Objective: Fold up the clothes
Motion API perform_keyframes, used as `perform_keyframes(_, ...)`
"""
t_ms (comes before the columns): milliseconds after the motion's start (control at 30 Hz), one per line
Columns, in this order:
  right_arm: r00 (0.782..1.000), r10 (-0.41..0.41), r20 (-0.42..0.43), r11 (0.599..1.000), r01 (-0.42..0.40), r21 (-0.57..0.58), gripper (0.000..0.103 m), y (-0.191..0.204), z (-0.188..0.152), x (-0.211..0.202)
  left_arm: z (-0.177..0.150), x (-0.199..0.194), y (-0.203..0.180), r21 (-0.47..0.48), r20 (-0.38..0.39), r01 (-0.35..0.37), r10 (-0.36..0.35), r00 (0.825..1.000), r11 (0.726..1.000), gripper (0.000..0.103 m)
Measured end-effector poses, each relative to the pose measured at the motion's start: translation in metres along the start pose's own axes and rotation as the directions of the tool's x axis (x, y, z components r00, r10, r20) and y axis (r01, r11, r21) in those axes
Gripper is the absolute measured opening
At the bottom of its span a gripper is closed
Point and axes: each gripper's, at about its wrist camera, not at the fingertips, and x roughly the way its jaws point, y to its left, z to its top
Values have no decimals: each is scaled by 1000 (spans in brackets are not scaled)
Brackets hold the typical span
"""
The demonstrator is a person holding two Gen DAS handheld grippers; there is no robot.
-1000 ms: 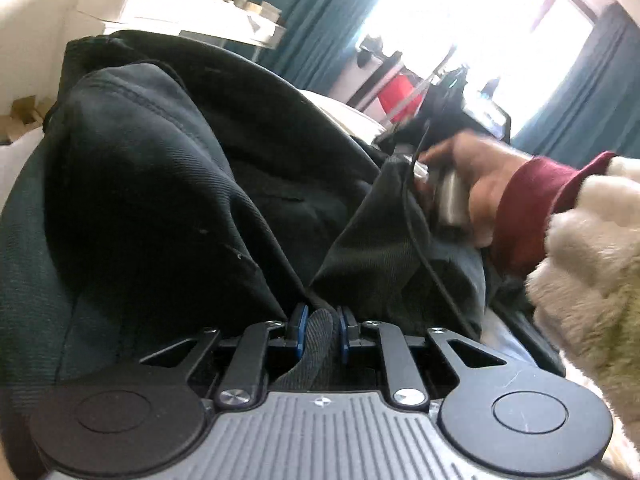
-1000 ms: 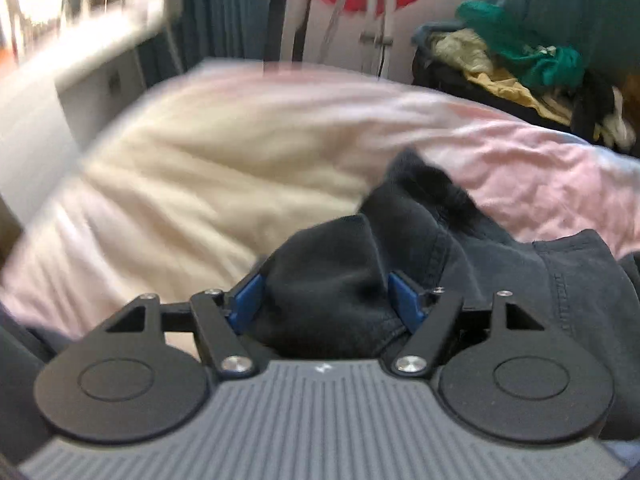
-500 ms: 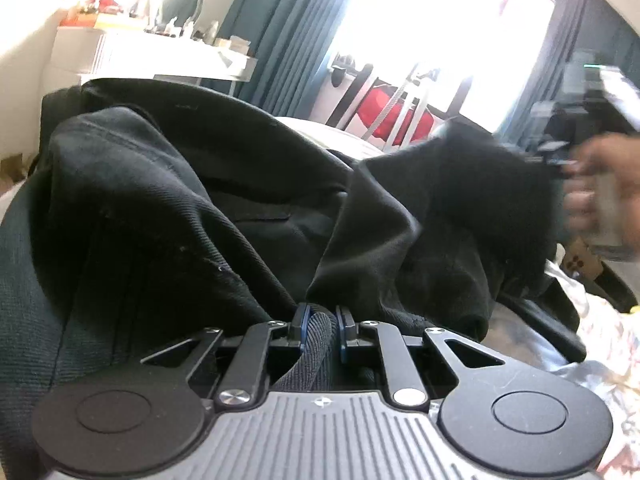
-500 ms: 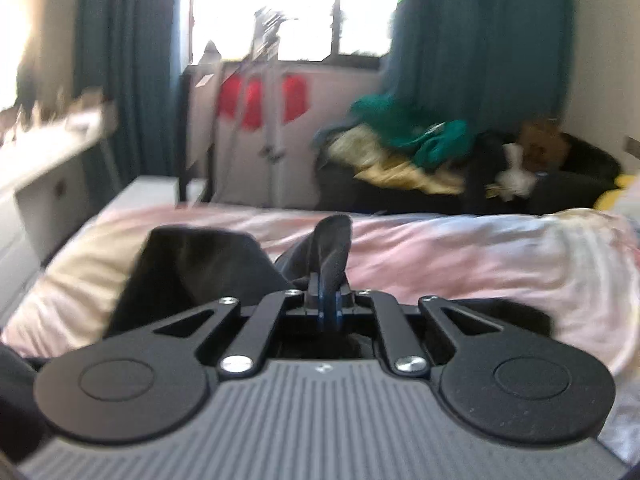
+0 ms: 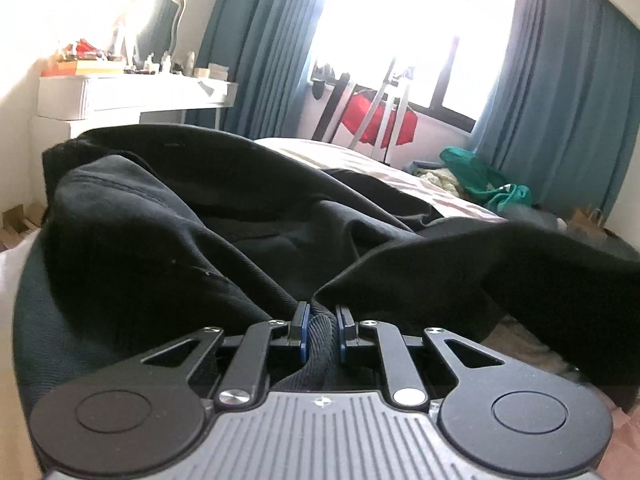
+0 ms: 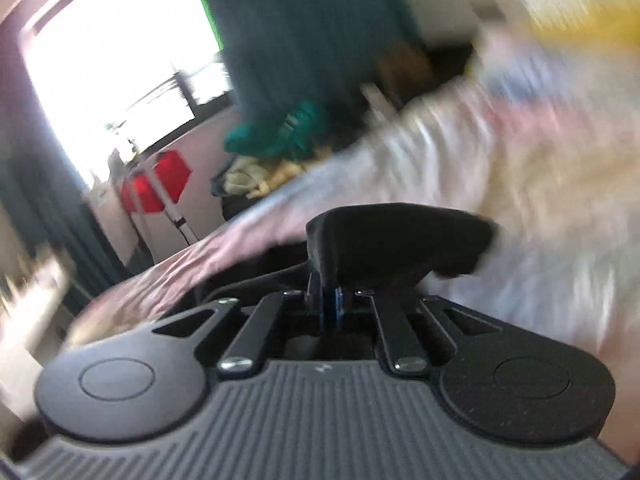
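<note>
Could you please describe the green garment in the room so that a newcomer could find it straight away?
Look to the bright window with teal curtains beyond the bed. Below the right-hand curtain, past the bed's far edge, lies a heap of clothes; the green garment tops it. It is vivid emerald, unlike the pale yellowish clothes beside it.

Bright window [image 5: 400,12], teal curtains [image 5: 560,92], perhaps bed [image 5: 320,152].
</note>
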Motion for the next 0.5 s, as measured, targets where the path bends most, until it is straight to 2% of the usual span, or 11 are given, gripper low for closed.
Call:
perform_keyframes(67, 994, 31, -107, 985, -12, 173, 9, -45, -19, 1, 1, -5, 2, -14, -13, -14, 14, 1000, 1000, 14)
perform_keyframes(133, 971, 70, -228, 935, 16, 353, 9, -78, -36, 4, 4, -12, 5, -51, -26, -26, 25, 999, 998, 14)
perform_keyframes(167, 961, 91, -262, 908, 28, 419, 9, -88, -44, 4, 6, -16, 6, -60, -23, -32, 31, 999, 998, 14)
perform_keyframes(267, 951, 125, -282, 867, 33, 496, 12, -92, -55, -11, 10, -30, 9, -74, -10, -46, 46, 999, 996, 13)
perform_keyframes(333, 952, 147, -267, 848, 18, 529, 15, -94, -56, -21, 13, -34, 13, -92, -20, -54, 52, 998, 994, 10)
perform_keyframes(433, 960, 152, -234, 808, 16, 590, 39, -105, -54, -32, 17, -35, 16, -115, -35, -70, 66, 997, 991, 9)
perform_keyframes(500, 971, 125, -205, 786, 29, 617, 67, -114, -49, -37, 18, -37, 14, -99, -25, -75, 73, 997, 992, 7)
